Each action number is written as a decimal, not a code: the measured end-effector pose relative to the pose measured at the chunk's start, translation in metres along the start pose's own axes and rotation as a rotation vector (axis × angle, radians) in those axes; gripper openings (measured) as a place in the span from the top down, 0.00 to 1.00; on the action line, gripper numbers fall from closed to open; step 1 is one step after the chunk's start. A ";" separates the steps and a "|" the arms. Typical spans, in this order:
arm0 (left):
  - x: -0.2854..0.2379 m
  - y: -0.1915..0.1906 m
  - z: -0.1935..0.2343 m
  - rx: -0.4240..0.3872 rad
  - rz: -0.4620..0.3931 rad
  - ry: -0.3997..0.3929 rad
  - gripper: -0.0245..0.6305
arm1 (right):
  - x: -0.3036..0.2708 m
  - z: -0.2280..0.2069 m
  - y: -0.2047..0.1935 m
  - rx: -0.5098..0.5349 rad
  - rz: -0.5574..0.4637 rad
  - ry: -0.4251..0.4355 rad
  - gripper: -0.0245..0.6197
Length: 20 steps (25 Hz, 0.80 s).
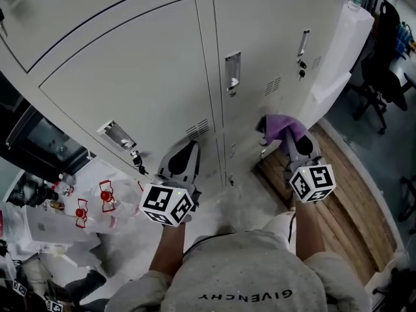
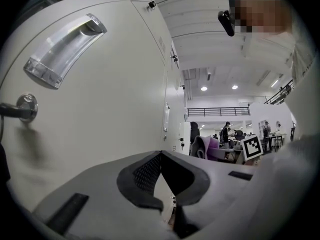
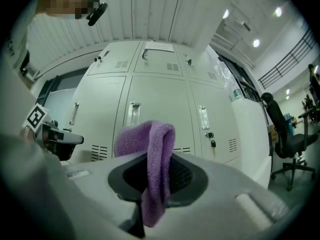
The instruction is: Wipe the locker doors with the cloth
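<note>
Cloth [image 3: 152, 154], purple and fluffy, was pinched in the right gripper [image 3: 157, 176]. Its jaws were closed on a fold of it, with one end bunched above the pads and the other hanging down below them. From the head view the cloth [image 1: 284, 127] sat at the tip of that gripper [image 1: 292, 142], low in front of the grey locker doors [image 1: 273, 38]. In the right gripper view three columns of doors stood beyond it, so it seemed to be held short of them rather than pressed on.

The left gripper [image 2: 162, 176] carried nothing. Its two dark pads met at the tips with no object between them. It [image 1: 184, 158] pointed at the foot of the left-hand door [image 1: 143, 77], and in the left gripper view that door filled the near side just beside the jaws, with a clear recessed handle [image 2: 62, 51] and a key in its lock [image 2: 22, 109].

Each gripper had its marker cube turned up towards the person, the left one [image 1: 168, 203] and the right one [image 1: 312, 182]. The person stood close to the lockers in a grey top [image 1: 250, 272], both forearms reaching forward.

A wooden platform [image 1: 344, 200] lay along the floor to the right of the lockers, and a black office chair [image 1: 383, 64] stood further off on that side. A white bag with red prints [image 1: 97, 207] lay on the floor to the left.
</note>
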State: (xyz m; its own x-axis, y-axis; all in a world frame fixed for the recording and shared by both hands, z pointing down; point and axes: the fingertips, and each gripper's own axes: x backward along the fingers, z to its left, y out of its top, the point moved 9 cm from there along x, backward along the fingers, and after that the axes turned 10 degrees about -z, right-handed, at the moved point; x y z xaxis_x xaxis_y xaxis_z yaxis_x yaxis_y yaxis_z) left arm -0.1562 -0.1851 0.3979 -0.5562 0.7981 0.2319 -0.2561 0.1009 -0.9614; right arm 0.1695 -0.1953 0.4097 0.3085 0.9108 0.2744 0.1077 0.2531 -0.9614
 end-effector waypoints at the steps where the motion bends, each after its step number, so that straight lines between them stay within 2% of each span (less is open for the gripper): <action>1: -0.001 0.000 0.002 0.001 0.000 -0.003 0.96 | 0.002 0.001 0.000 -0.002 -0.001 -0.004 0.88; 12: -0.023 -0.002 0.003 0.015 -0.009 -0.035 0.96 | 0.003 -0.002 0.002 -0.015 0.004 0.009 0.87; 20: -0.031 -0.002 0.008 0.007 -0.004 -0.029 0.96 | -0.006 -0.002 -0.005 -0.032 0.005 0.021 0.88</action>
State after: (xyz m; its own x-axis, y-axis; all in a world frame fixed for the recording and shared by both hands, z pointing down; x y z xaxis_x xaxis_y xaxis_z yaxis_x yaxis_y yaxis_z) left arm -0.1451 -0.2151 0.3936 -0.5776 0.7802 0.2402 -0.2636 0.1002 -0.9594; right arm 0.1695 -0.2024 0.4131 0.3285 0.9051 0.2700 0.1362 0.2375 -0.9618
